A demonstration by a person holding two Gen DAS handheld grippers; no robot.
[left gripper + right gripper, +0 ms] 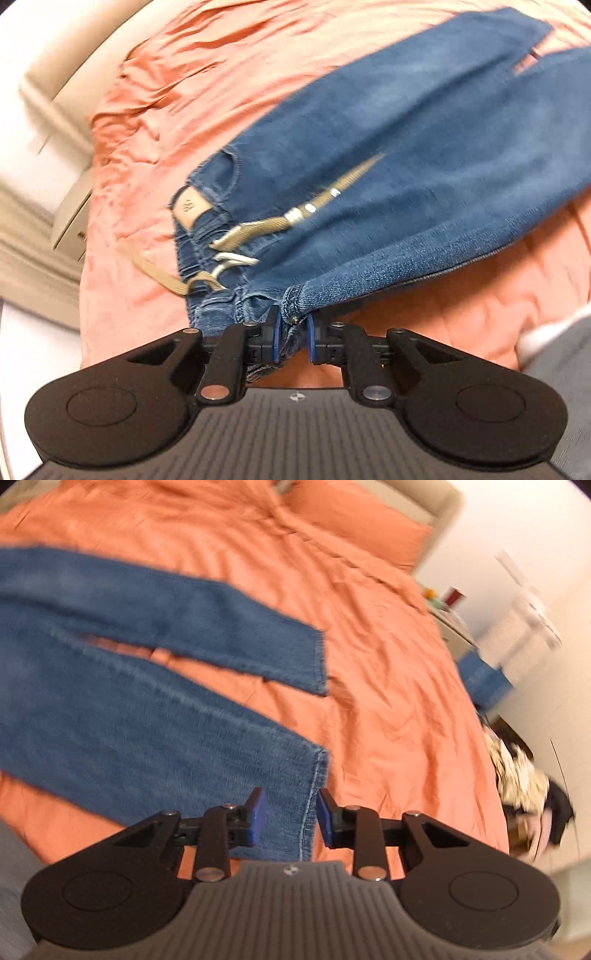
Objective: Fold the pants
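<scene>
Blue jeans (369,155) with a tan belt (266,225) lie across an orange bed cover (184,74). My left gripper (291,332) is shut on the jeans' waistband at its near corner and lifts it slightly. In the right wrist view the two legs (129,686) spread apart on the bed cover (388,664). The near leg's hem (314,794) sits between the blue pads of my right gripper (290,816), which is open around it. The far leg's hem (317,661) lies flat further away.
A cream headboard and wall (48,110) stand left of the bed. Orange pillows (351,517) lie at the bed's head. A bedside stand with small items (450,605), a blue box (484,675) and a pile of clothes (524,771) stand beside the bed's right edge.
</scene>
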